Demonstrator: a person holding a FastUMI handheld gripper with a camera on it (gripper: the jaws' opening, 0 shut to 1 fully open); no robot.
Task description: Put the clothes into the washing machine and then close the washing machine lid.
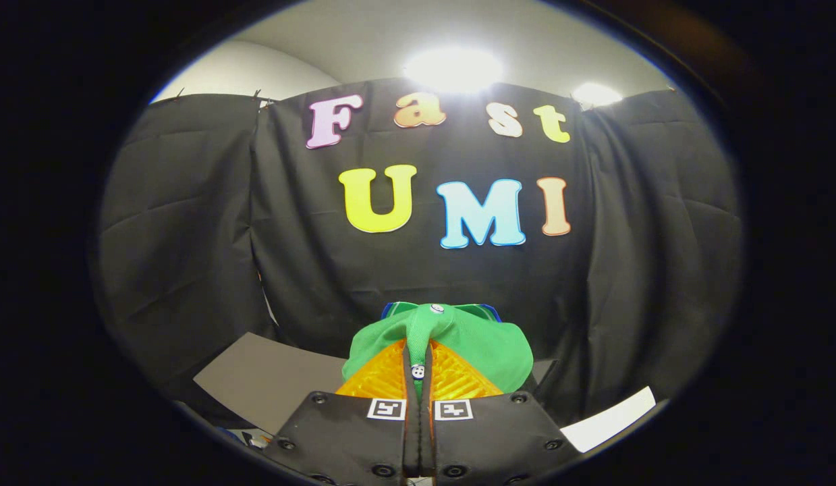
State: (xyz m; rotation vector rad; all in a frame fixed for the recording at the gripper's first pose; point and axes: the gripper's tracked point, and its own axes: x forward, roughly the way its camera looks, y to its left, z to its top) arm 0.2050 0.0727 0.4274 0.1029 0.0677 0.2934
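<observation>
Raised level toward the booth wall, hand-held gripper [418, 364] clamps a green garment [458, 337].

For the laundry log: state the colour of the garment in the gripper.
Green garment, clamped in the gripper; gripper view.

The claw [418, 368] is pinching a bright green fabric garment with small round snap buttons [458, 341], both fingers [384, 378] pressing together on a fold of it. The cloth is bulging over and beyond the fingertips toward 12 o'clock. A flat grey tabletop [269, 381] is lying at 9 o'clock of the fingers, and black draped cloth [188, 223] is hanging as the booth wall beyond. Two ceiling lights [453, 69] are glaring above.
</observation>
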